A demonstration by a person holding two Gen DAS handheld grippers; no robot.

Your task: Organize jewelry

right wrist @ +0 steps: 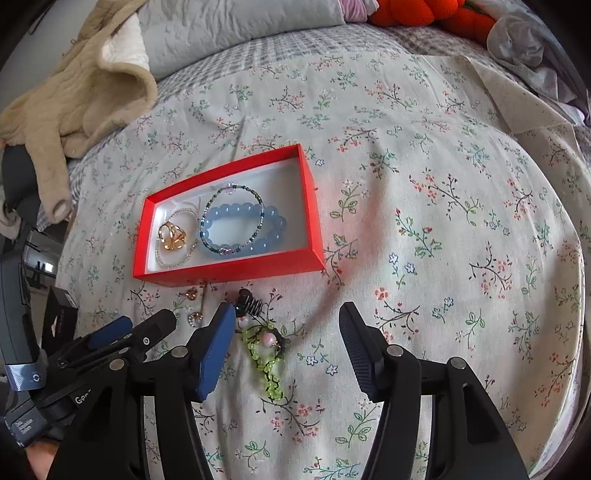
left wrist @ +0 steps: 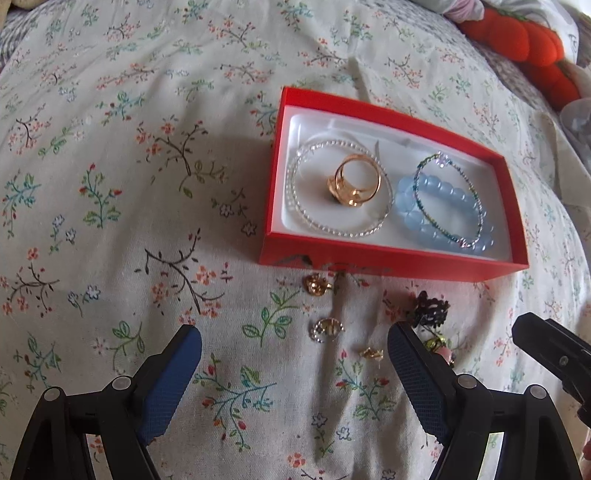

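Observation:
A red box [left wrist: 388, 264] [right wrist: 236, 267] with a white liner lies on the floral bedspread. It holds a clear bead bracelet [left wrist: 295, 205], gold rings [left wrist: 356, 184] [right wrist: 172, 236], a blue bead bracelet [left wrist: 443, 195] [right wrist: 240, 218] and a thin teal bead bracelet [left wrist: 476, 199]. In front of the box lie small gold earrings [left wrist: 317, 283], [left wrist: 327, 328], [left wrist: 371, 353], a black lace piece [left wrist: 432, 308] [right wrist: 251, 302] and a green bead strand [right wrist: 267, 363]. My left gripper [left wrist: 295, 345] is open over the earrings. My right gripper [right wrist: 288, 325] is open over the green strand.
A beige garment [right wrist: 81, 92] lies at the back left of the bed. Orange plush items [left wrist: 532, 44] [right wrist: 424, 11] sit at the back right. A loose fabric sheet [right wrist: 517, 96] lies at the right. The other gripper's tip shows in each view [left wrist: 546, 343] [right wrist: 147, 332].

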